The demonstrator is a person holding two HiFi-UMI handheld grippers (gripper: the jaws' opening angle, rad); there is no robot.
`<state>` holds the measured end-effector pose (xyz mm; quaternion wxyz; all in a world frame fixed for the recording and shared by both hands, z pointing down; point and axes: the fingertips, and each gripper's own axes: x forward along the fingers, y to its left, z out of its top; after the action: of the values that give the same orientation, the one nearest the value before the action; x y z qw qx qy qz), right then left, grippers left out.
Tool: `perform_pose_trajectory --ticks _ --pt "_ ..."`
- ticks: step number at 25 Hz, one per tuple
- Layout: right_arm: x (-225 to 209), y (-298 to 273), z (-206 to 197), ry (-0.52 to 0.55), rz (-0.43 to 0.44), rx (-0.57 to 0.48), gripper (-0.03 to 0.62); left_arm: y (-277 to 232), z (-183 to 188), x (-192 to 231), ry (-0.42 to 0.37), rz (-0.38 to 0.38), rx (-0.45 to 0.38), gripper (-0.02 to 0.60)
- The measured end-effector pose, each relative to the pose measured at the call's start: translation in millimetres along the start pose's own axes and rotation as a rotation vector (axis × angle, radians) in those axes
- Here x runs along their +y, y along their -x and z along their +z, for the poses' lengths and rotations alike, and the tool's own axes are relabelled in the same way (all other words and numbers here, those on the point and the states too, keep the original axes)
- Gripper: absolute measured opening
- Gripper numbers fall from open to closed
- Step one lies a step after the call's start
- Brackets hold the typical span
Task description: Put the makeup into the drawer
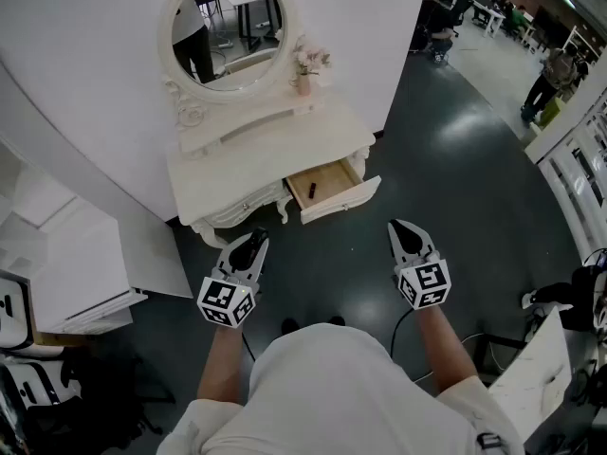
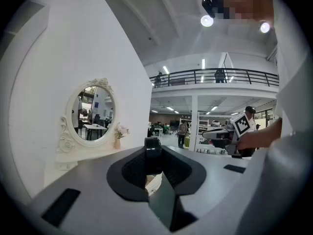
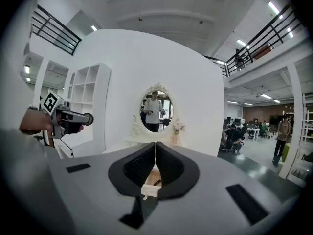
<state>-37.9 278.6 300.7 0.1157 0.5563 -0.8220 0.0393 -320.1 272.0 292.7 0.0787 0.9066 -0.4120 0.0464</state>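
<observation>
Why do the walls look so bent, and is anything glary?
Left gripper view: wide-angle lens bows the wall, ceiling lamps flare. Right gripper view: same bowing around the mirror. Head view: sharp, soft sheen on the floor.

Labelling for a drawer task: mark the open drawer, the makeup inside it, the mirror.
Open drawer [image 1: 343, 200], head view, front panel.
Makeup [image 1: 311, 191], head view, its middle.
Mirror [image 1: 228, 27], head view, glass centre.

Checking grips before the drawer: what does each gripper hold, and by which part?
The left gripper pinches a dark makeup tube by its sides at the jaw tips; right gripper is shut, empty.
</observation>
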Motion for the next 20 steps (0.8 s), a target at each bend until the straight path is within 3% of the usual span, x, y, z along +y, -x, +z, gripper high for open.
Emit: perform_pose_trajectory --ticks 20 --pt "-18 -2 -5 -0.026 0.0 0.003 0.034 -10 0 -3 0.004 0.026 0.004 0.074"
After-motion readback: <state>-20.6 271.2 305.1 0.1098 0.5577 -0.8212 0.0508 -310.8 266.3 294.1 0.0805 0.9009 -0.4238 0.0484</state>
